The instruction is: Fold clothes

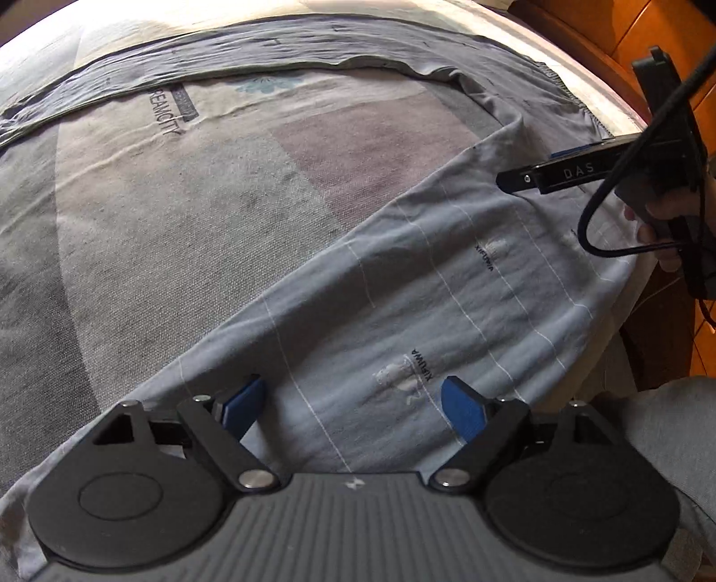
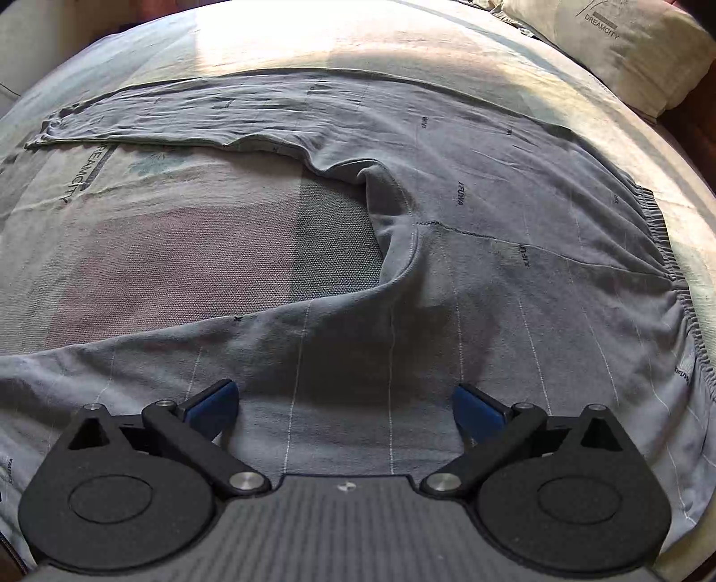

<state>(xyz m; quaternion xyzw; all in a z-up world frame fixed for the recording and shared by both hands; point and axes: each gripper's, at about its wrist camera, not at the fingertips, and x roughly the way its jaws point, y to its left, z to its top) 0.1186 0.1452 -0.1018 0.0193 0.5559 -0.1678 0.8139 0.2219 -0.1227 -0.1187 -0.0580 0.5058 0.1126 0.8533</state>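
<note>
I see a bed sheet (image 2: 179, 250) printed in grey and pink blocks with "DREAMCITY" lettering, a matching pillow (image 2: 626, 49) at its far right corner, and orange wood (image 1: 604, 31) beside the bed.

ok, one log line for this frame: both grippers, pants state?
left gripper: open, empty, over near leg | right gripper: open, empty | pants: flat on bed, legs spread, unfolded

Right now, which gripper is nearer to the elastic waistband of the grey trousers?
Right. The right gripper hovers over the seat, near the waistband. The left gripper hovers over a leg, farther away.
</note>
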